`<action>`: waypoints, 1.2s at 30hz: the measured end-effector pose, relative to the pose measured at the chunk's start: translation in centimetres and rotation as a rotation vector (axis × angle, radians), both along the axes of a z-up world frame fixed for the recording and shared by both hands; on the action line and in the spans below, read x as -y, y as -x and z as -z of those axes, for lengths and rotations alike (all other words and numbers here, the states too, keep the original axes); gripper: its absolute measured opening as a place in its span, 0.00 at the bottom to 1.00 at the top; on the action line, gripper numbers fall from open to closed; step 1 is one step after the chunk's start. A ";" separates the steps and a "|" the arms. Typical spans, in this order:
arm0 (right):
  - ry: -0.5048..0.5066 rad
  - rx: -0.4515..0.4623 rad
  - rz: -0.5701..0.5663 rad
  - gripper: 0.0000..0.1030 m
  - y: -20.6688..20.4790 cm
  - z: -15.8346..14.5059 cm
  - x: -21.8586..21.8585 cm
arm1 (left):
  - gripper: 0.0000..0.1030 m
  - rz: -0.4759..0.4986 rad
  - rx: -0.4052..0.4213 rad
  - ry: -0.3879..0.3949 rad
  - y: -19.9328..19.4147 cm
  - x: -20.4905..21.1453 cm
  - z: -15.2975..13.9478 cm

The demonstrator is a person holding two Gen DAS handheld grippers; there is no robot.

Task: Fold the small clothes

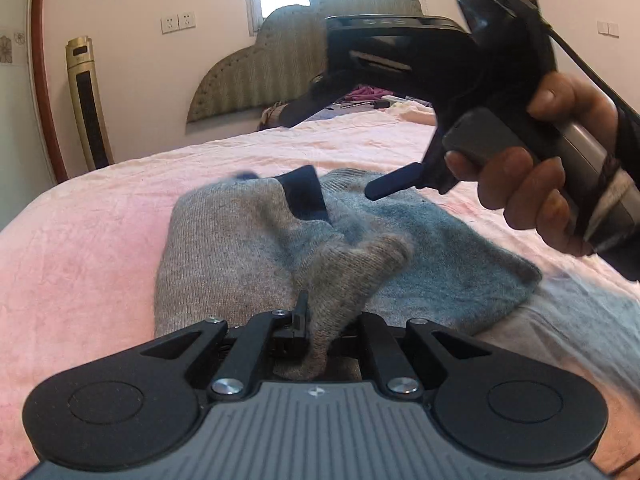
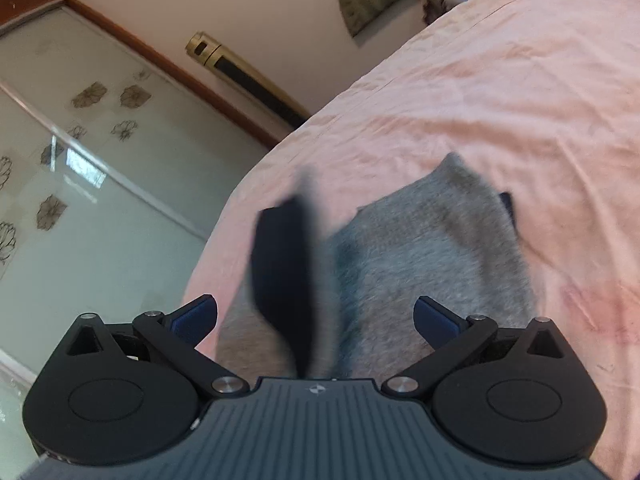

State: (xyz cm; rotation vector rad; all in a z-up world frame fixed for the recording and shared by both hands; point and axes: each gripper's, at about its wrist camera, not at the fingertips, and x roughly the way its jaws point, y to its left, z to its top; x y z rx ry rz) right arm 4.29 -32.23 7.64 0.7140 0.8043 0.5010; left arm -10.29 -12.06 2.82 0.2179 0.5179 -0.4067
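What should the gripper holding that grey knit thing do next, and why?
Probably carry the pinched corner forward and lay it over the rest. The left gripper is shut on a bunched fold of the grey knit garment, which lies rumpled on the pink bedsheet; the right gripper hangs open above it.

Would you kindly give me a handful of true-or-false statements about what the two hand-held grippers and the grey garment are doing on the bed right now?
1. The left hand-held gripper is shut on a fold of the grey knit garment. True.
2. The right hand-held gripper is clamped on the garment. False: its fingers stand wide apart and hold nothing.
3. The garment lies on a pink bedsheet. True.
4. The garment is white with red stripes. False: it is grey knit with a dark trim piece.
5. A tall gold fan tower stands beside the bed. True.
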 end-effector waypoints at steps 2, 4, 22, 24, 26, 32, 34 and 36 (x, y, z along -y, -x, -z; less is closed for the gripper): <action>0.042 -0.004 -0.059 1.00 -0.8 -0.3 -1.2 | 0.05 0.000 0.014 -0.002 0.2 0.2 -0.3; 0.086 -0.026 -0.095 1.00 -2.1 -0.3 -2.5 | 0.05 -0.003 0.016 0.006 0.3 -0.1 -0.5; 0.194 0.010 -0.169 0.17 -6.3 -3.9 -0.1 | 0.05 0.190 0.005 0.085 -0.7 6.3 -1.1; 0.209 -0.009 -0.146 0.17 -6.5 -3.5 2.0 | 0.05 0.211 -0.073 0.075 -1.5 7.7 0.4; 0.217 -0.073 -0.130 0.17 -6.7 -1.4 3.6 | 0.05 0.199 -0.106 0.033 -1.8 8.5 2.0; 0.055 -0.106 0.018 0.41 -4.8 3.0 6.8 | 0.15 0.331 -0.141 0.148 -0.7 4.6 0.0; 0.042 -0.045 0.043 0.64 -3.5 1.8 7.0 | 0.20 0.356 -0.126 0.170 0.1 1.8 -1.0; 0.085 0.019 0.053 0.73 -2.5 0.1 7.1 | 0.37 0.330 -0.105 0.202 0.6 -1.3 -1.9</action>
